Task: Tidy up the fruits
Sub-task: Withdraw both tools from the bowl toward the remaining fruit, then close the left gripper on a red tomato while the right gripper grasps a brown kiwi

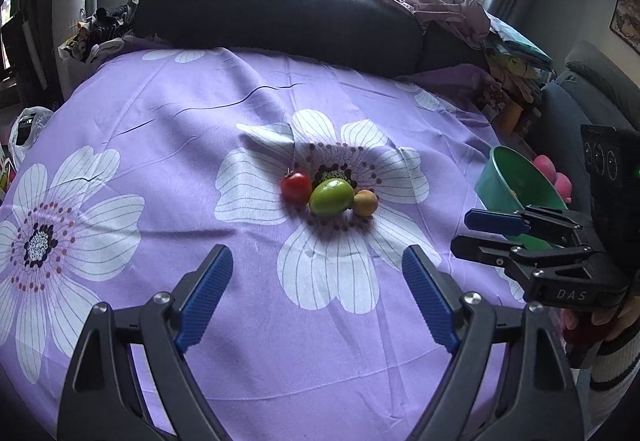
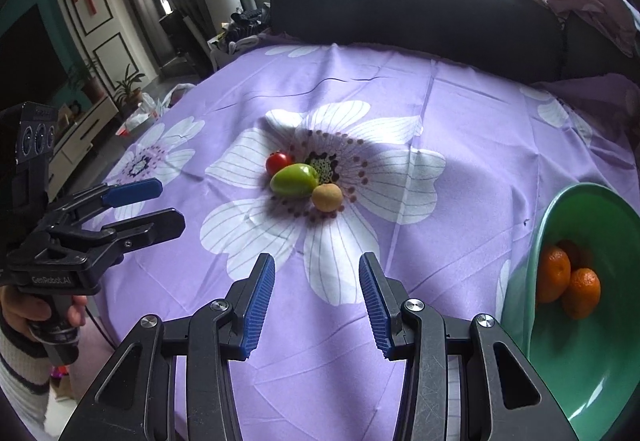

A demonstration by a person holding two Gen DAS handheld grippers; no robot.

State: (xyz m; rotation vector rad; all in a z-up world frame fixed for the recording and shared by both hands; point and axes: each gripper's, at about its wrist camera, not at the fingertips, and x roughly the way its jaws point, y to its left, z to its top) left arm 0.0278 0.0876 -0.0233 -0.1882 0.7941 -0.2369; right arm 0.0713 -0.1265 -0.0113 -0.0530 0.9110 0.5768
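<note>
- A surface (image 2: 460, 145) draped in a lilac cloth printed with large white flowers carries everything.
- Near its middle, on one flower's dark centre, a small red tomato (image 2: 279, 162), a glossy green oval fruit (image 2: 294, 181) and a small round tan fruit (image 2: 327, 197) lie touching in a row.
- At the right edge stands a green plastic bowl (image 2: 592, 361), tilted.

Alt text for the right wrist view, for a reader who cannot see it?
Three fruits, a red tomato, a green fruit and a small tan fruit, cluster on a purple floral cloth ahead of the empty right tool. A green bowl holding oranges sits right.
</note>
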